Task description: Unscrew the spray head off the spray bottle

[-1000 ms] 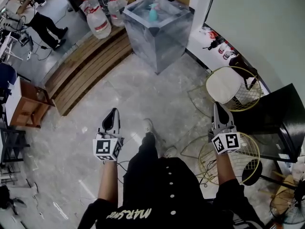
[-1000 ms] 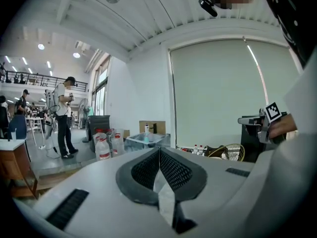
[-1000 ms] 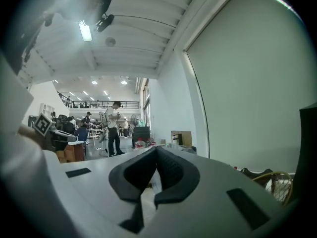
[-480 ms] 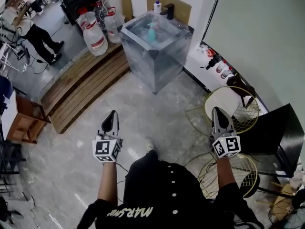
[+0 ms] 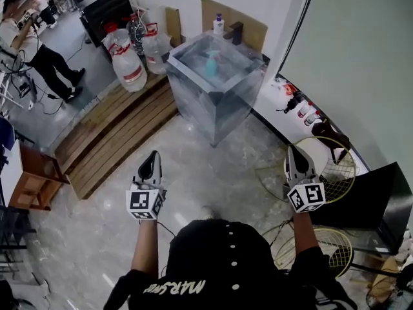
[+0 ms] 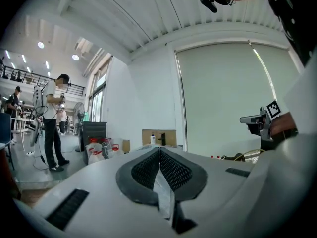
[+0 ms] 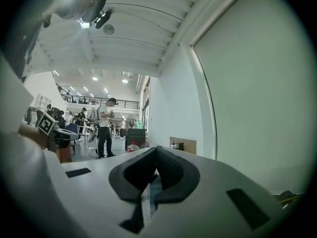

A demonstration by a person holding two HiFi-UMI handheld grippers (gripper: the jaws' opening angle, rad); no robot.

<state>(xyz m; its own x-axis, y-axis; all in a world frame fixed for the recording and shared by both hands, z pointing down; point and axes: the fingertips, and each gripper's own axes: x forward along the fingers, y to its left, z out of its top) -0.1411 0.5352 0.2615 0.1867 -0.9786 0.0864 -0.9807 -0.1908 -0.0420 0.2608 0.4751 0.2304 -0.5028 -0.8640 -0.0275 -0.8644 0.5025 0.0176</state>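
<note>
You stand on a pale marble floor (image 5: 193, 166) in an open workshop. A slatted wooden platform (image 5: 110, 124) runs off to the left, and a tall grey block stand (image 5: 216, 112) rises well ahead of you. Water jugs (image 5: 132, 60) crowd beside its left corner.

The spray bottle (image 5: 210, 63), teal, stands upright on top of the stand, far out of reach. The left gripper (image 5: 152, 156) and right gripper (image 5: 292, 152) hang over the floor with jaws pressed together and nothing between them.

This looks like the approach, so nothing on the bottle is loosened yet. Walk right up to the stand before you reach. Part both sets of jaws early, clamp one on the bottle's body and the other on the collar under the head, and turn only the collar.

Only the head view shows the teal bottle. The gripper views look level across the room and catch the white pump bottle (image 6: 152, 139) behind the stand. Each also shows the other gripper out to its side.
</note>
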